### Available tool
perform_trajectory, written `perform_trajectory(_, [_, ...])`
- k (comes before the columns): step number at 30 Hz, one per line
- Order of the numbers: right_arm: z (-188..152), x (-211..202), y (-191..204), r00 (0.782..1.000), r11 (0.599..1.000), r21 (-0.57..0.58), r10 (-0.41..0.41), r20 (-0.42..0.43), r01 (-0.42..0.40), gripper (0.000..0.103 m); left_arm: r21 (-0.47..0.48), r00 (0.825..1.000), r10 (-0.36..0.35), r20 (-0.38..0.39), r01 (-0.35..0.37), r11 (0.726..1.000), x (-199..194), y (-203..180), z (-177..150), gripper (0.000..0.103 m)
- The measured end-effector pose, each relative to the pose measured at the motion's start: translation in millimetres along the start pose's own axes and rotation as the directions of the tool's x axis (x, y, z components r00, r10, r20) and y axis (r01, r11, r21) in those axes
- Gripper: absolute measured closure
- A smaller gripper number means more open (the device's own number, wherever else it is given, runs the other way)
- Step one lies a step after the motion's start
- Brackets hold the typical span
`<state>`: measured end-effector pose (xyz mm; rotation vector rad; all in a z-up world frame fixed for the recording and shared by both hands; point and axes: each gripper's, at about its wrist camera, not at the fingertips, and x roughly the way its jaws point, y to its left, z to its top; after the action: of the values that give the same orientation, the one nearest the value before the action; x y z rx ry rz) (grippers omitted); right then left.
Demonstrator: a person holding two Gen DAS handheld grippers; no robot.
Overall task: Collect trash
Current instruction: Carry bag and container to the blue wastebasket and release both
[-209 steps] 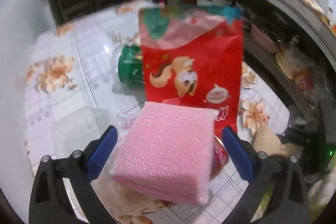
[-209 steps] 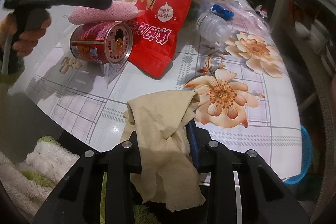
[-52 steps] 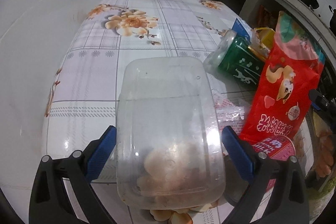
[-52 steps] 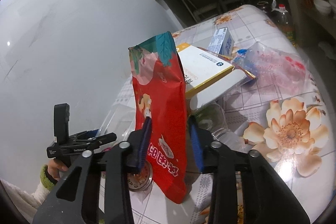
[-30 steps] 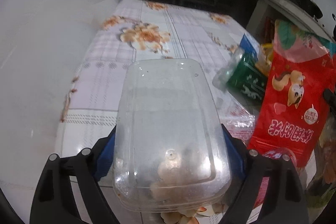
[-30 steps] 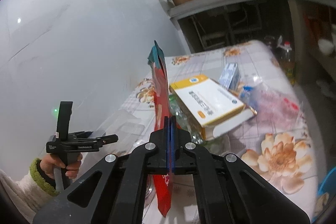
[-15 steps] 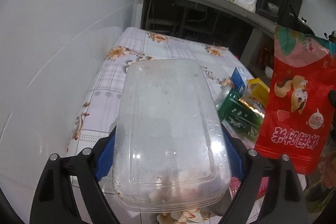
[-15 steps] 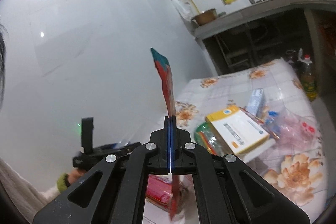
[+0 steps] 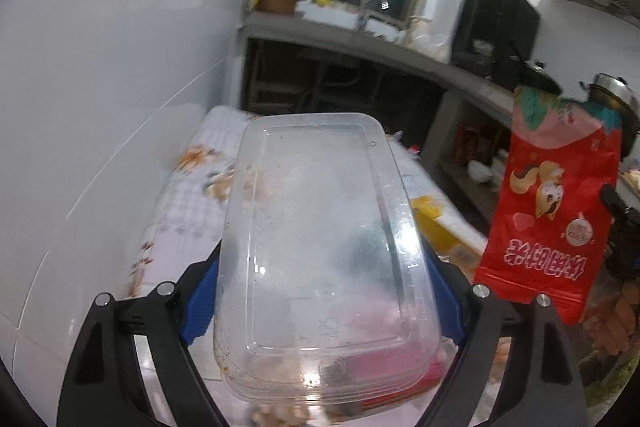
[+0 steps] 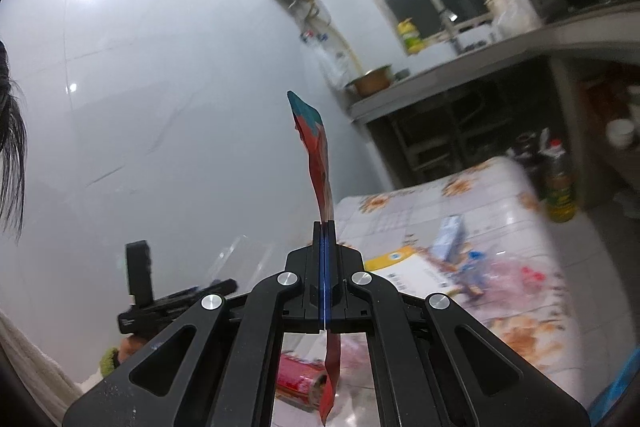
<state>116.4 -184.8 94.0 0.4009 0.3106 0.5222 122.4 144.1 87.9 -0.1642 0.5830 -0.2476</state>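
Note:
My left gripper (image 9: pixel 320 275) is shut on a clear plastic food container (image 9: pixel 320 247), greasy inside, and holds it up above the table. My right gripper (image 10: pixel 325 231) is shut on a red snack bag (image 10: pixel 320 163), seen edge-on, lifted off the table. The same bag shows face-on in the left wrist view (image 9: pixel 556 199), at the right. A red can (image 10: pixel 302 383) lies on the flowered table (image 10: pixel 460 195) below the bag. The left gripper also shows in the right wrist view (image 10: pixel 176 303), low at the left.
On the table lie a white and yellow box (image 10: pixel 404 267), a small blue carton (image 10: pixel 450 231) and a clear bag (image 10: pixel 516 279). An oil bottle (image 10: pixel 558 183) stands on the floor past the table. A counter with shelves (image 9: pixel 360 67) runs behind. A white wall is at the left.
Both grippers have risen and tilted upward with their loads. The table has dropped low in both views, and the window and the upper wall now show.

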Motion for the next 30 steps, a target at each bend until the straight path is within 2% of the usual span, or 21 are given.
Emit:
perform_trajectory(5, [0, -54, -20, 0.988, 0.990, 0.032, -0.137, 0.069, 0.135, 0.103, 0.064, 0.989, -0.147, 0.002, 0.147, 0.987, 1, -58, 8, 0.018])
perform_trajectory(8, [-4, -95, -36, 0.959, 0.965, 0.068, -0.261, 0.108, 0.255, 0.103, 0.115, 0.963, -0.266, -0.033, 0.268, 0.957, 11, -111, 9, 0.018])
perform_trajectory(9, [-6, -107, -41, 0.947, 0.953, 0.081, -0.300, 0.117, 0.293, 0.103, 0.135, 0.951, -0.305, -0.051, 0.309, 0.941, 17, -131, 9, 0.018])
perform_trajectory(12, [-16, -146, -61, 0.889, 0.897, 0.135, -0.437, 0.136, 0.421, 0.103, 0.173, 0.907, -0.403, -0.121, 0.419, 0.891, 32, -187, 4, 0.018])
perform_trajectory(14, [-25, -173, -73, 0.839, 0.846, 0.180, -0.527, 0.137, 0.502, 0.103, 0.187, 0.863, -0.469, -0.187, 0.500, 0.846, 45, -228, -2, 0.018])
perform_trajectory(15, [-31, -186, -81, 0.812, 0.817, 0.213, -0.568, 0.134, 0.536, 0.103, 0.190, 0.834, -0.495, -0.242, 0.541, 0.819, 56, -257, -7, 0.018])
perform_trajectory(17, [-44, -208, -96, 0.764, 0.760, 0.279, -0.634, 0.119, 0.588, 0.103, 0.198, 0.792, -0.529, -0.306, 0.596, 0.778, 71, -294, -16, 0.018])
perform_trajectory(19, [-60, -229, -115, 0.712, 0.691, 0.352, -0.697, 0.090, 0.632, 0.103, 0.202, 0.746, -0.545, -0.382, 0.643, 0.738, 91, -339, -28, 0.018])
perform_trajectory(20, [-68, -236, -122, 0.695, 0.665, 0.381, -0.715, 0.076, 0.642, 0.103, 0.203, 0.727, -0.550, -0.412, 0.661, 0.722, 99, -357, -35, 0.018])
perform_trajectory(24, [-101, -257, -160, 0.625, 0.550, 0.479, -0.780, 0.002, 0.685, 0.103, 0.208, 0.665, -0.511, -0.545, 0.697, 0.686, 142, -432, -66, 0.018])
perform_trajectory(27, [-124, -265, -196, 0.610, 0.487, 0.551, -0.790, -0.053, 0.678, 0.103, 0.205, 0.623, -0.456, -0.635, 0.705, 0.679, 174, -476, -94, 0.018])
perform_trajectory(30, [-146, -270, -232, 0.604, 0.431, 0.605, -0.790, -0.105, 0.670, 0.103, 0.209, 0.599, -0.395, -0.697, 0.697, 0.686, 206, -506, -123, 0.018])
